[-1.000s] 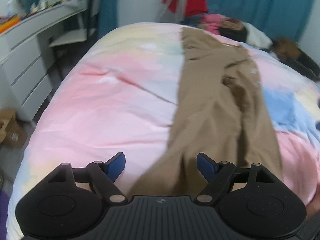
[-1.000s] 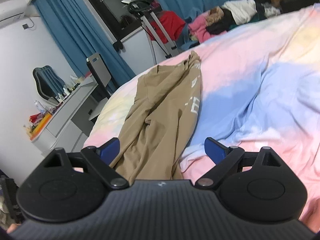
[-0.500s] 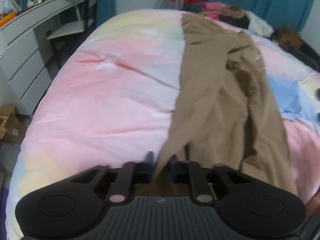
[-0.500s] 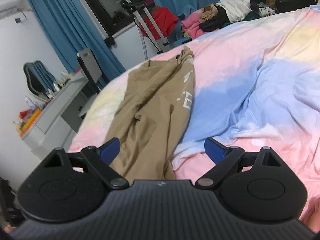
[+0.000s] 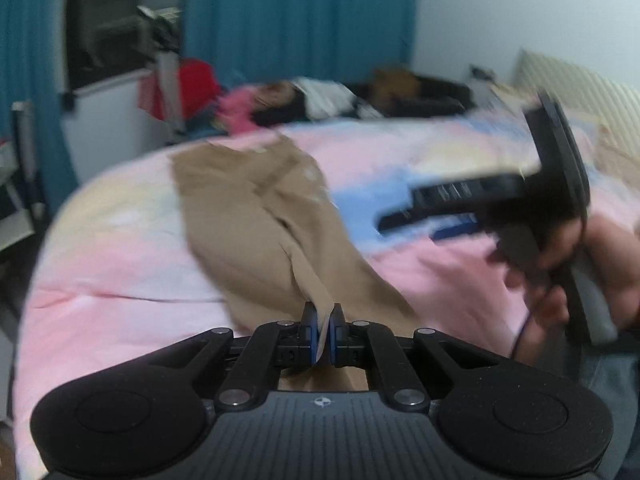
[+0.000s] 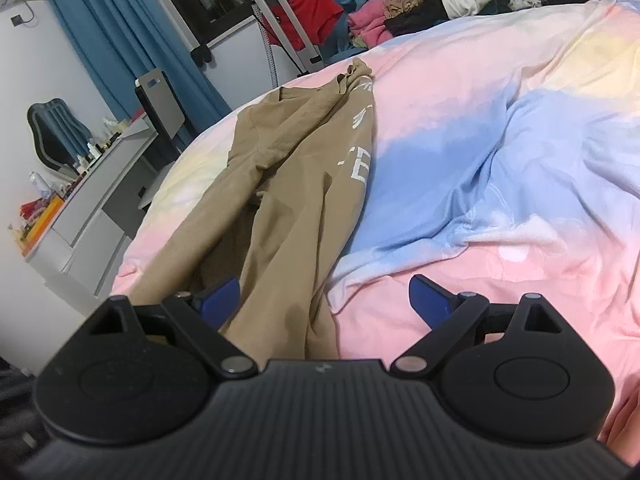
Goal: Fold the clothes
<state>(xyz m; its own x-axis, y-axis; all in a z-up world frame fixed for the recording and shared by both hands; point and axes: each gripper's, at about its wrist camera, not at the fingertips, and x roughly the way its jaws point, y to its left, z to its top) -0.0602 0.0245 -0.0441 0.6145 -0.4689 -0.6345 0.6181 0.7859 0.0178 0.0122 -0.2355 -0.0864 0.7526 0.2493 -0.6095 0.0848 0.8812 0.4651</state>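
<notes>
Your left gripper (image 5: pixel 320 330) pinched the tan trousers' (image 5: pixel 256 220) hem at lower centre, your right gripper (image 6: pixel 324 300) gaped wide over the other leg, needing its own grip.

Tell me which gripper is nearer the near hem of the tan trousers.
Left. The left gripper is shut on the tan trousers at that hem. The right gripper is open above the cloth, not gripping it.
</notes>
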